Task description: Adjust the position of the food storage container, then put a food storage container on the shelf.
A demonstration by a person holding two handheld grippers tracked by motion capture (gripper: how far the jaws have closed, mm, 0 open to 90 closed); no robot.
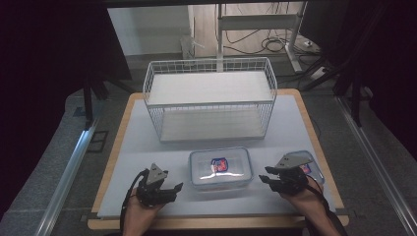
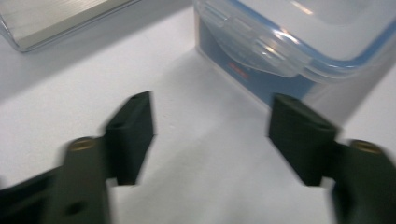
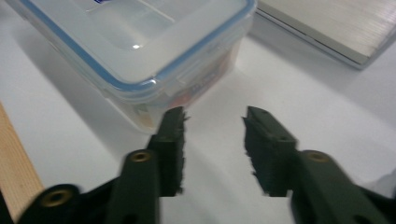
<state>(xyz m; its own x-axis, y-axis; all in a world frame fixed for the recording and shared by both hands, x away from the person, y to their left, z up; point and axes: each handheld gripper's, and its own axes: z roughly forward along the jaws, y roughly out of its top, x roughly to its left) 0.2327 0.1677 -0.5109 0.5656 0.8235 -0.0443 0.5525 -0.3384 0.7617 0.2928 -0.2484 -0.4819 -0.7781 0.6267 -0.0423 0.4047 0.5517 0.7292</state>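
Nothing looks begun: both tongs, left gripper [image 1: 169, 189] and right gripper [image 1: 268, 177], are hovering wide and empty, flanking the box [image 1: 220, 168] at lower centre, basket [image 1: 210, 98] above sitting empty

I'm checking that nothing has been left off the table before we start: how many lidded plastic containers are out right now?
2. One lidded plastic container sits at the table's front centre, between the hand-held grippers. A second container sits near the front right edge, partly hidden behind the right hand-held gripper.

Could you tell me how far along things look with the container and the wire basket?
Nothing looks done yet: the lidded container sits closed on the table, and the wire basket behind it holds nothing. Both tongs, left and right, are open beside the container, gripping nothing. Any grasp or move is left.
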